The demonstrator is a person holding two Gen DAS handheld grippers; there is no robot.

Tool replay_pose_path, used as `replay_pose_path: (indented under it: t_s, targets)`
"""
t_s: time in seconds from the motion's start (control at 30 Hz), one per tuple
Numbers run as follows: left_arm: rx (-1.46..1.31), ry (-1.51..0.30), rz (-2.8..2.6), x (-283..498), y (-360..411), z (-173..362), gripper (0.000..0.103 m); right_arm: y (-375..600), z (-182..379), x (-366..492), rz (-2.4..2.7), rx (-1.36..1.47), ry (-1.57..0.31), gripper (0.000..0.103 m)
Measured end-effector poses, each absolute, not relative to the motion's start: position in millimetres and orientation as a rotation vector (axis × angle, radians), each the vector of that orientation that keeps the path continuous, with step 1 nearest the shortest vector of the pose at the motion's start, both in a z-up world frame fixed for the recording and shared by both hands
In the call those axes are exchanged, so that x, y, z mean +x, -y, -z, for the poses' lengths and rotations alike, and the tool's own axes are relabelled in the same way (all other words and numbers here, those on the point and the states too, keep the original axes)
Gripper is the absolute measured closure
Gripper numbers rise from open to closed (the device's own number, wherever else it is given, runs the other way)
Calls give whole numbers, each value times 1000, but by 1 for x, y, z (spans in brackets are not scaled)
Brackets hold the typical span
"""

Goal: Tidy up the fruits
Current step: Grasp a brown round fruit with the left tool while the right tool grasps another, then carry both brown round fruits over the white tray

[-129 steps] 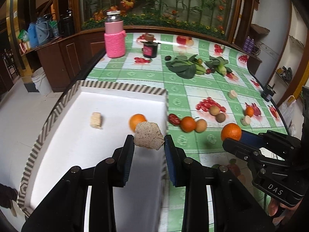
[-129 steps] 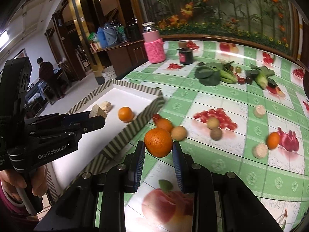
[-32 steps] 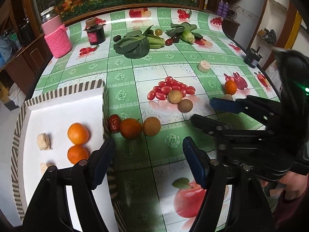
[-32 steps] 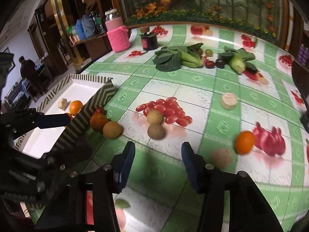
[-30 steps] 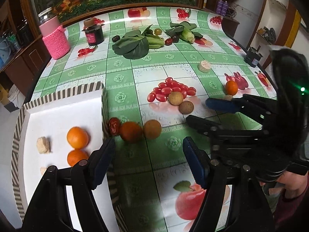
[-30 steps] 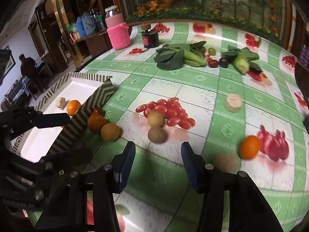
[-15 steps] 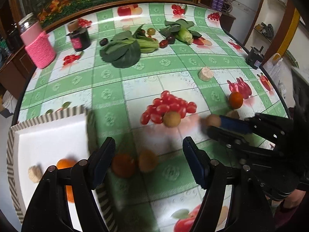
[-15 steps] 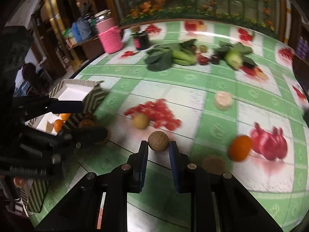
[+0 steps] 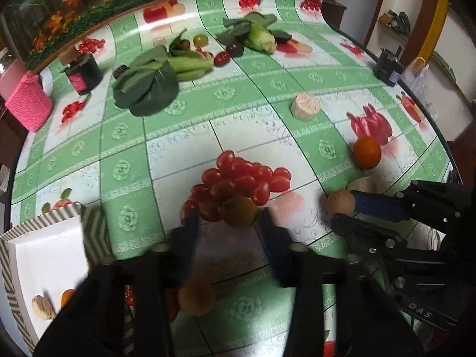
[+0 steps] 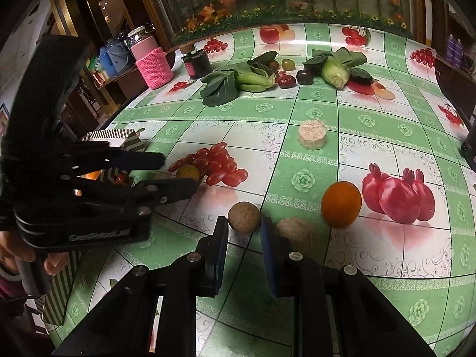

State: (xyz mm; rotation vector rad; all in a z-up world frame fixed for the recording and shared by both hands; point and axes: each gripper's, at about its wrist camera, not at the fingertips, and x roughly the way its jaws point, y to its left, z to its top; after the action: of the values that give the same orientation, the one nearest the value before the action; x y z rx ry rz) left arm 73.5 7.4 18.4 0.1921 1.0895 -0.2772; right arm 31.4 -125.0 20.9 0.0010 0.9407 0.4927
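Observation:
My right gripper point(image 10: 244, 228) is shut on a round brown fruit point(image 10: 244, 217), which also shows in the left wrist view point(image 9: 340, 202). My left gripper point(image 9: 230, 220) is open, its fingers on either side of a yellow-brown round fruit point(image 9: 239, 211) on the printed cherry tomatoes; that fruit shows in the right wrist view point(image 10: 188, 172). An orange point(image 10: 341, 203) and a pale round piece point(image 10: 294, 232) lie right of my right gripper. The striped white tray point(image 9: 44, 255) at left holds an orange point(image 9: 67, 297) and a beige piece point(image 9: 42, 307).
Another brown fruit point(image 9: 196, 295) lies near the tray under my left gripper. A beige puck point(image 10: 312, 134) sits mid-table. Leafy greens point(image 10: 226, 84), corn point(image 10: 334, 73), a dark jar point(image 10: 197, 64) and a pink-sleeved bottle point(image 10: 151, 62) stand at the back. The table edge point(image 9: 440, 131) runs at right.
My left gripper has moved forward and right from the tray until its fingers straddle the yellow-brown fruit. My right gripper stays shut on the brown fruit it closed on half a second ago.

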Motion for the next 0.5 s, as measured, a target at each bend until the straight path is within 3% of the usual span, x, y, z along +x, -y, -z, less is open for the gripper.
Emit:
replay_pose_path:
  t_s: [0.5]
  targets:
    - [144, -1025, 264, 45, -25, -43, 82, 113, -37, 16, -517, 0, -915, 80]
